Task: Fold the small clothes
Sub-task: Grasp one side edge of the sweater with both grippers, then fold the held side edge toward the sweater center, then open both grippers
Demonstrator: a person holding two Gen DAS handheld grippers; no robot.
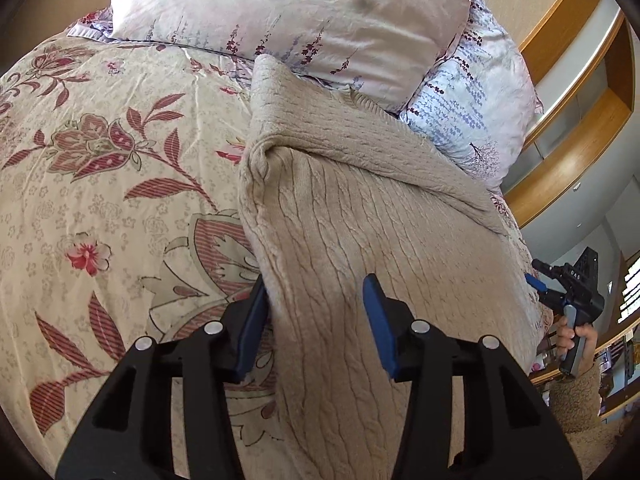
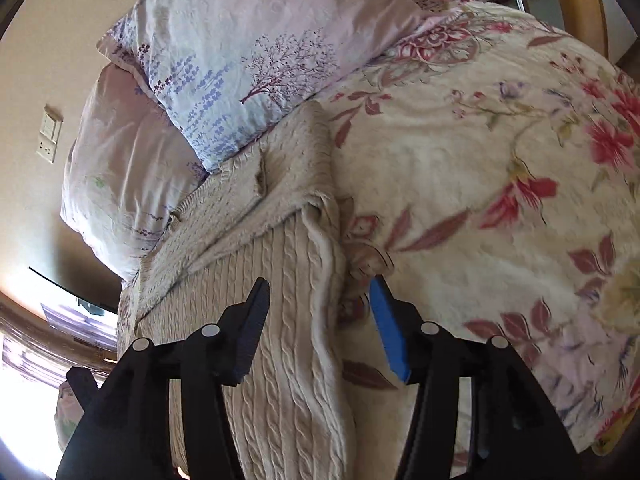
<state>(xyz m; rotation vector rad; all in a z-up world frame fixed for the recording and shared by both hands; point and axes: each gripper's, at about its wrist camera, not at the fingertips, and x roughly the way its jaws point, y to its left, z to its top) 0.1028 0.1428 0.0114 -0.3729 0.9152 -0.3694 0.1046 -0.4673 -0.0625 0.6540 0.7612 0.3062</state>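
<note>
A beige cable-knit sweater (image 1: 360,208) lies on the floral bedspread (image 1: 100,200), with a sleeve folded across its upper part. My left gripper (image 1: 315,280) stands open over the sweater's left edge, and the knit runs between its blue pads without being pinched. In the right wrist view the sweater (image 2: 288,280) lies lengthwise below me. My right gripper (image 2: 319,281) is open astride its right edge, one finger over the knit and the other over the bedspread (image 2: 460,180). The right gripper (image 1: 534,271) also shows at the sweater's far side, held by a hand (image 1: 576,340).
Two floral pillows (image 1: 280,12) (image 1: 468,92) lean at the head of the bed, touching the sweater's top. Wooden shelving (image 1: 580,92) curves behind them. A wall socket (image 2: 50,136) sits on the beige wall beyond the pillows (image 2: 240,60).
</note>
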